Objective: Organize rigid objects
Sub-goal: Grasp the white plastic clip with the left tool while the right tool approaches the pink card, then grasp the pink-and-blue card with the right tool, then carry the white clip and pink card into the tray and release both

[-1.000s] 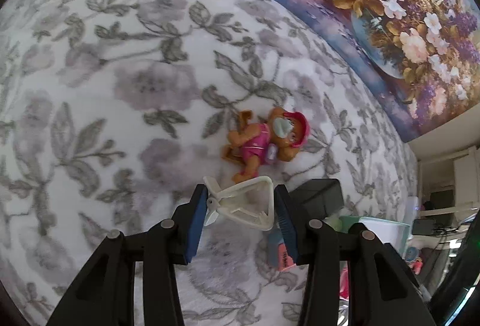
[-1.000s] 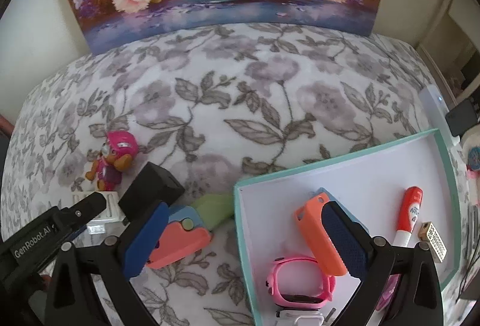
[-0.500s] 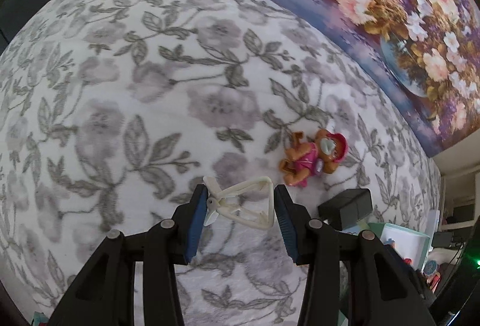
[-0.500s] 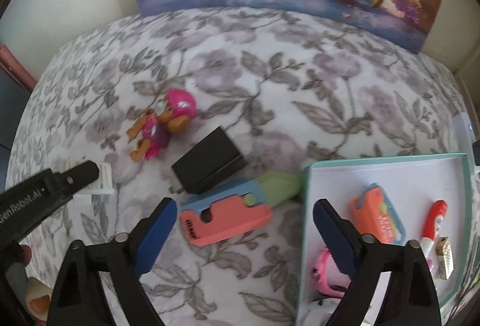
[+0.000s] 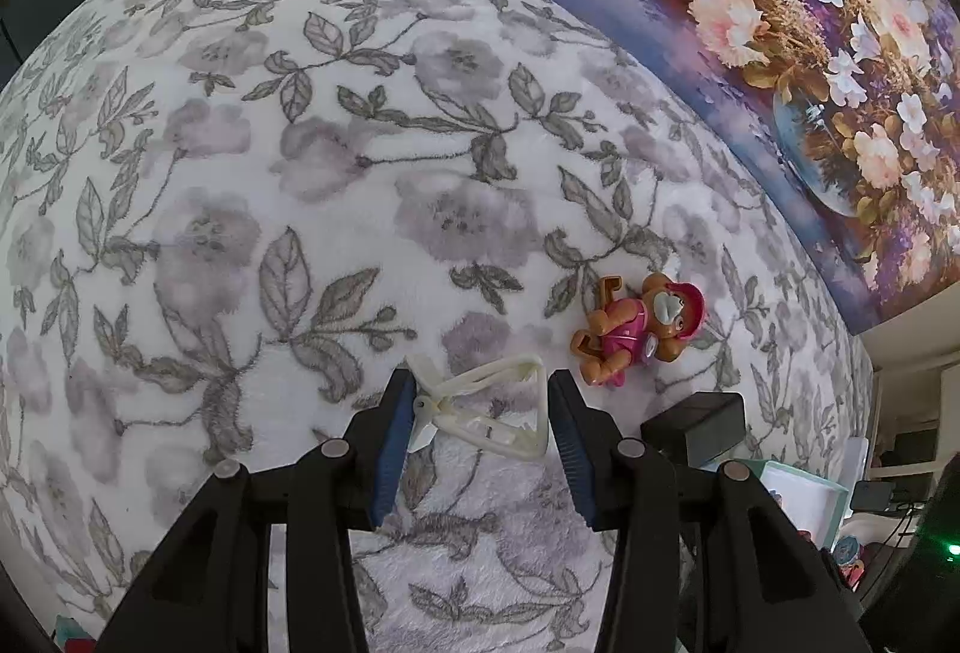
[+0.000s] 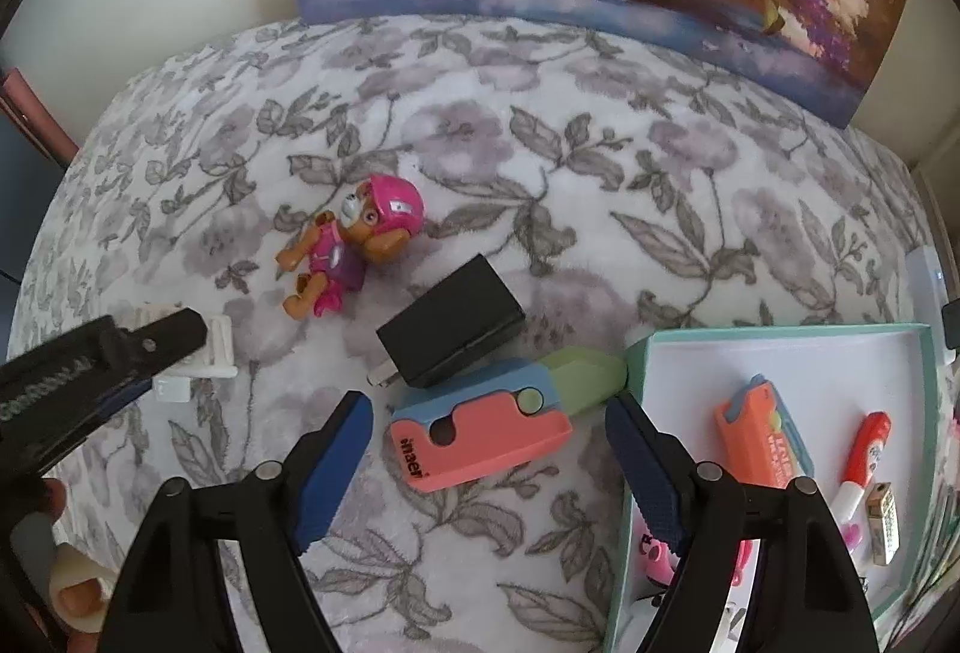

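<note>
Right gripper [image 6: 486, 449] empty after dropping orange case [image 6: 762, 440] in tray [image 6: 780, 338], jaws just been closing, now straddling pink-blue cutter [image 6: 474, 434] without contact; left gripper [image 5: 477, 422] clamped on white clip [image 5: 486, 413].

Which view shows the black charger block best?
The right wrist view: the black charger block lies whole on the blanket, plug prongs visible, beside the coral and blue toy knife. The left wrist view catches only part of it at the lower right, behind a finger.

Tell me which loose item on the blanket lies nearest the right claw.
The coral-and-blue folding cutter, with its green end: it lies between the open right claw tips; charger and toy pup lie beyond.
</note>
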A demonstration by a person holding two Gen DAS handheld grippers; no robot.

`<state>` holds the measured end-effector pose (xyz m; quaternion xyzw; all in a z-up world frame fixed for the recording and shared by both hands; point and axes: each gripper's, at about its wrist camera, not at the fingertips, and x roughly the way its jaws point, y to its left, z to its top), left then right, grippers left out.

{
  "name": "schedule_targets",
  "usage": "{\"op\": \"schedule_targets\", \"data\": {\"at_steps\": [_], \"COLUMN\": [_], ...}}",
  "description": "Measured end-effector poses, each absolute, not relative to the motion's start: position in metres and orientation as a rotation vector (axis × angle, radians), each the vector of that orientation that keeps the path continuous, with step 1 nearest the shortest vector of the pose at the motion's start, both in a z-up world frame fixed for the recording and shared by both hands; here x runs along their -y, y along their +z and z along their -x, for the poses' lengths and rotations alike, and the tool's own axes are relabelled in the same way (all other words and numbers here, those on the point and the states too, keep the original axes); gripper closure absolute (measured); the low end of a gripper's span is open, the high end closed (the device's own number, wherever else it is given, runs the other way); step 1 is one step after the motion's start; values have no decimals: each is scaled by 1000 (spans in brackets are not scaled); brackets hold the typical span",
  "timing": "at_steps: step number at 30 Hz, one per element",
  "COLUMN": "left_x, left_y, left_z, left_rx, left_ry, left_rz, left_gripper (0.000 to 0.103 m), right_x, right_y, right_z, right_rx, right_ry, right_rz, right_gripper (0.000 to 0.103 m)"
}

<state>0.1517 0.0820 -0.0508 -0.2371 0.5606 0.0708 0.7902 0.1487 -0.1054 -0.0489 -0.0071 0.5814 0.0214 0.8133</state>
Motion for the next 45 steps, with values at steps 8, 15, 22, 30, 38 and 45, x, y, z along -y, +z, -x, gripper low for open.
{"op": "schedule_targets", "data": {"at_steps": [8,15,22,30,38,45], "left_x": [-83,-82,-81,-80,-72,-60], "left_y": [-53,-53,-57,-56,-39,-17], "left_z": [-152,-153,-154,-153,-147,-136], "left_rx": [-1210,-1211,-1223,-1222,-1194,-1155], "left_ry": [161,163,161,162,143,116], "left_rz": [521,523,528,523,507,464], "left_gripper": [56,56,56,56,56,56], "right_x": [100,102,103,103,103,110], "right_y": [-65,-91,-97,-95,-66,-33], "right_z": [-150,-153,-156,-162,-141,-119], "right_rx": [-1275,-1325,-1304,-1293,-1268,-1219], "right_ry": [56,35,16,21,34,43], "right_rz": [37,31,9,4,-25,-65], "right_gripper": [21,21,21,26,26,26]}}
